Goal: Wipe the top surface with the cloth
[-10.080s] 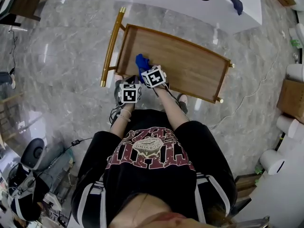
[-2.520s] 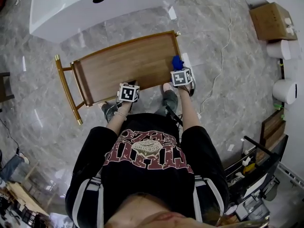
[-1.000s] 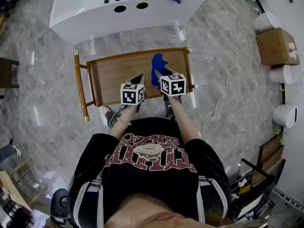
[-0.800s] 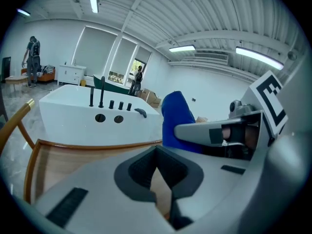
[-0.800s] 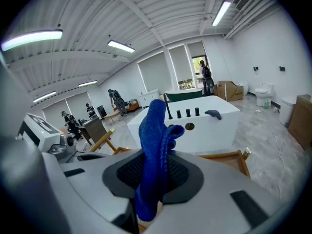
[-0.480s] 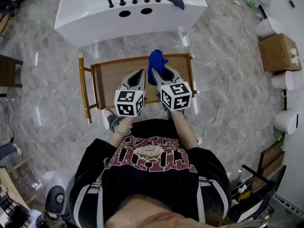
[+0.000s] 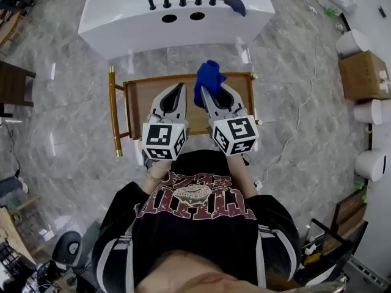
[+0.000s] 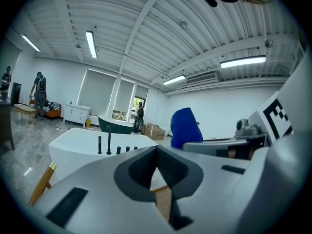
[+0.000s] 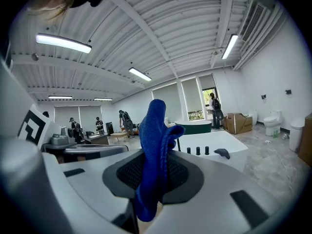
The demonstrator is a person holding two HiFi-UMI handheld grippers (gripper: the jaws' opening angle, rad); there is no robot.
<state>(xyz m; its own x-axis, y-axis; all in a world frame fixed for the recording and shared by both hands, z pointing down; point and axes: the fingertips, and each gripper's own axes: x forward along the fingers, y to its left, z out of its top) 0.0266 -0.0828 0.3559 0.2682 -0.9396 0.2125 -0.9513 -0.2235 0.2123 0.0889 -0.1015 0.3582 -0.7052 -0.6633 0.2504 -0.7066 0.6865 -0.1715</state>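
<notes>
The right gripper (image 7: 206, 91) is clamped on the blue cloth (image 7: 208, 78), which sticks up past its tips in a bunched fold. Just to its left, the left gripper (image 7: 180, 88) has its jaws pressed together with nothing between them. Both hang in the air above the wooden top (image 7: 149, 96), with the cloth clear of the wood. Out beyond their tips stands a white bathtub (image 7: 122, 26), a second dark cloth (image 7: 235, 5) lying on its rim.
</notes>
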